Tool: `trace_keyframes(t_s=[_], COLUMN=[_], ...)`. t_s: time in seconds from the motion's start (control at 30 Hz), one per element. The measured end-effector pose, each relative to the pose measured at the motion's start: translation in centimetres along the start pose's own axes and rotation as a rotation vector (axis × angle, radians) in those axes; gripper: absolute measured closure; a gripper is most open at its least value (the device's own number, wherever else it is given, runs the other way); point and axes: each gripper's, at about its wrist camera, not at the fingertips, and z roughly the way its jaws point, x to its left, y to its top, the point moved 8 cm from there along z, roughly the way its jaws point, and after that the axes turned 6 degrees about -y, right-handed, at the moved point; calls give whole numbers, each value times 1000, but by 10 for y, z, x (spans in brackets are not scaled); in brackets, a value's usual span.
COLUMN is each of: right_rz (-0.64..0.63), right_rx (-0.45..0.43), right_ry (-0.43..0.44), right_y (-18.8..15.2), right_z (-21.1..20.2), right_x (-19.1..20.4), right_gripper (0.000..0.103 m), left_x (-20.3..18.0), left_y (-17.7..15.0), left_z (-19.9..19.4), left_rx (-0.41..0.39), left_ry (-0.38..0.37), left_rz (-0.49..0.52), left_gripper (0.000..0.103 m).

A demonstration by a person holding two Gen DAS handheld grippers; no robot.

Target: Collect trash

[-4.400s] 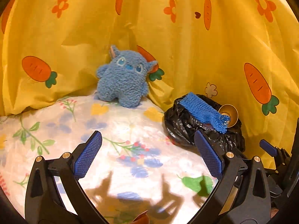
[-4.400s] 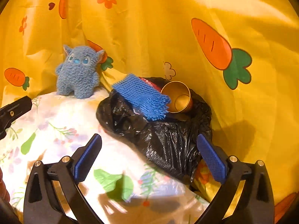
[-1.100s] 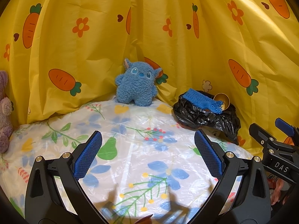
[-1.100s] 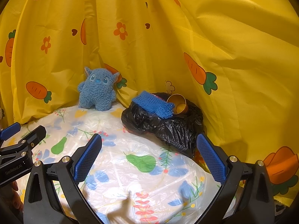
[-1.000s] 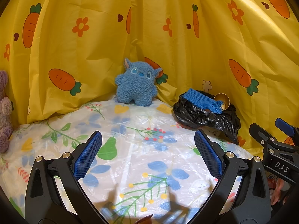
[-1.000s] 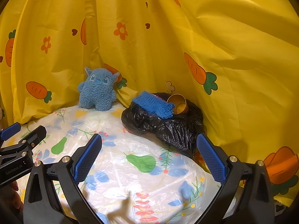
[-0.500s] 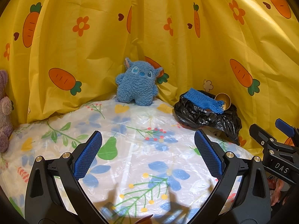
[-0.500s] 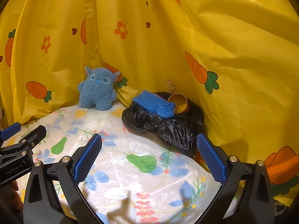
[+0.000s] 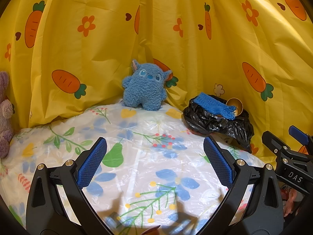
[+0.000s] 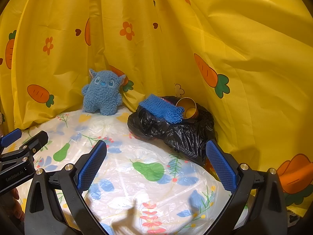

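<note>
A crumpled black trash bag (image 9: 217, 120) (image 10: 176, 131) sits at the far right of the floral table cover. On top of it lie a blue mesh sleeve (image 9: 214, 105) (image 10: 161, 107) and a gold metal cup (image 9: 235, 105) (image 10: 187, 107) tipped on its side. My left gripper (image 9: 155, 163) hovers open over the near middle of the table, holding nothing. My right gripper (image 10: 156, 165) is open too, empty, just short of the bag. Each gripper shows at the edge of the other's view.
A blue plush toy (image 9: 145, 87) (image 10: 103, 93) stands at the back against the yellow carrot-print curtain (image 9: 176, 39). A purple plush (image 9: 4, 113) peeks in at the far left. The floral plastic table cover (image 9: 146, 156) drops away at the right, beyond the bag.
Since 4.4 s ago both grippers have pulled back from the bag, which now looks smaller and farther. Over the last second almost nothing has moved.
</note>
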Motion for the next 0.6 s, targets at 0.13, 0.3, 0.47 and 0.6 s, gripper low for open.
trace_keyframes(t_s=[0.13, 0.3, 0.47, 0.6], right_rz=[-1, -3, -4, -5], right_rx=[-1, 3, 0, 2], right_ry=[0, 4, 8, 7], right_y=[-1, -2, -1, -1], right_z=[0, 0, 0, 0], right_x=[0, 2, 2, 2], right_gripper=[6, 6, 6, 6], left_x=[1, 3, 3, 2], left_y=[-1, -2, -2, -2], left_z=[0, 1, 1, 1], left_rx=[0, 2, 2, 2], left_ry=[0, 0, -1, -3], left_rz=[-1, 1, 1, 0], left_gripper=[5, 5, 5, 6])
